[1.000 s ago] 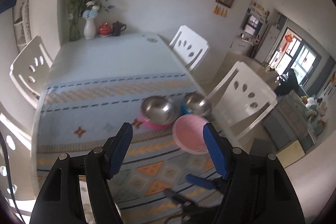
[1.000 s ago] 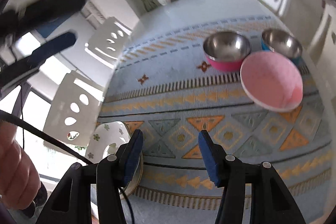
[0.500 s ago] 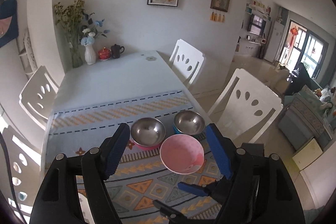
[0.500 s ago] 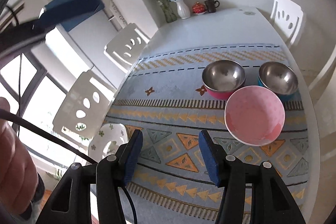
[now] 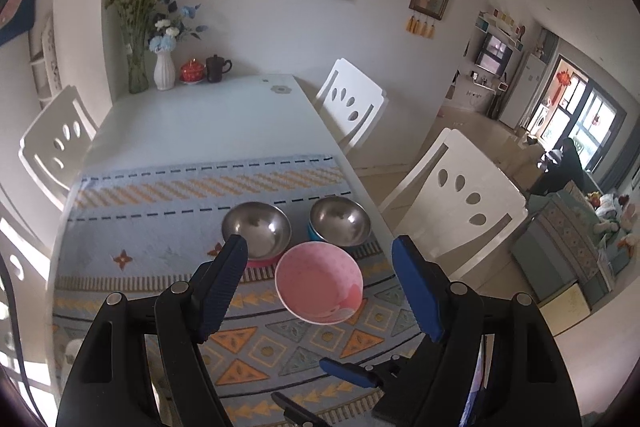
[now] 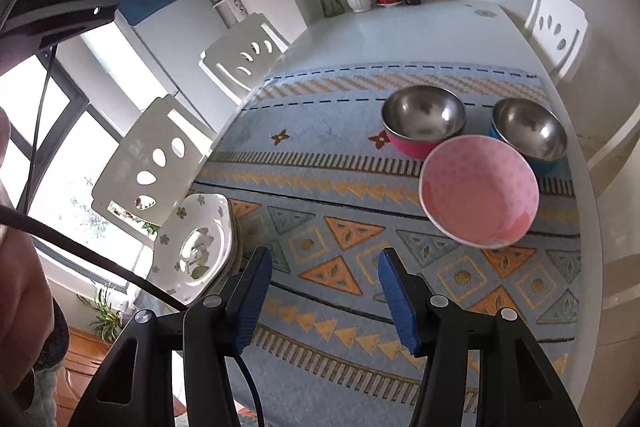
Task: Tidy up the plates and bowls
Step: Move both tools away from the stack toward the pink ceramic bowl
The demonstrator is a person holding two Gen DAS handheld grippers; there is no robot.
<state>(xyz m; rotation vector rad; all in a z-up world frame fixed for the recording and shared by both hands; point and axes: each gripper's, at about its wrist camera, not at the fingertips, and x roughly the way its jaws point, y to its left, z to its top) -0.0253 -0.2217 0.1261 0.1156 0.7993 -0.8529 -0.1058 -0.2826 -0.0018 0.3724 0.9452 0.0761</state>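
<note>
A pink bowl (image 5: 319, 281) (image 6: 479, 190) sits on the patterned cloth. Behind it stand a steel bowl with a pink outside (image 5: 256, 229) (image 6: 423, 120) and a steel bowl with a blue outside (image 5: 339, 222) (image 6: 529, 133). A stack of white floral plates (image 6: 197, 247) lies at the table's near left edge. My left gripper (image 5: 320, 265) is open and empty, raised above the table with the pink bowl seen between its fingers. My right gripper (image 6: 322, 267) is open and empty, above the cloth's near part, right of the plates.
White chairs (image 5: 460, 203) (image 6: 156, 163) stand around the table (image 5: 208, 123). A vase of flowers (image 5: 164, 67), a red pot and a dark teapot stand at the far end. The table's right edge runs close to the blue bowl.
Both grippers have risen and pulled back from the table, so the bowls look smaller and farther. The floral plates now show fully in the right wrist view. Both grippers stay open.
</note>
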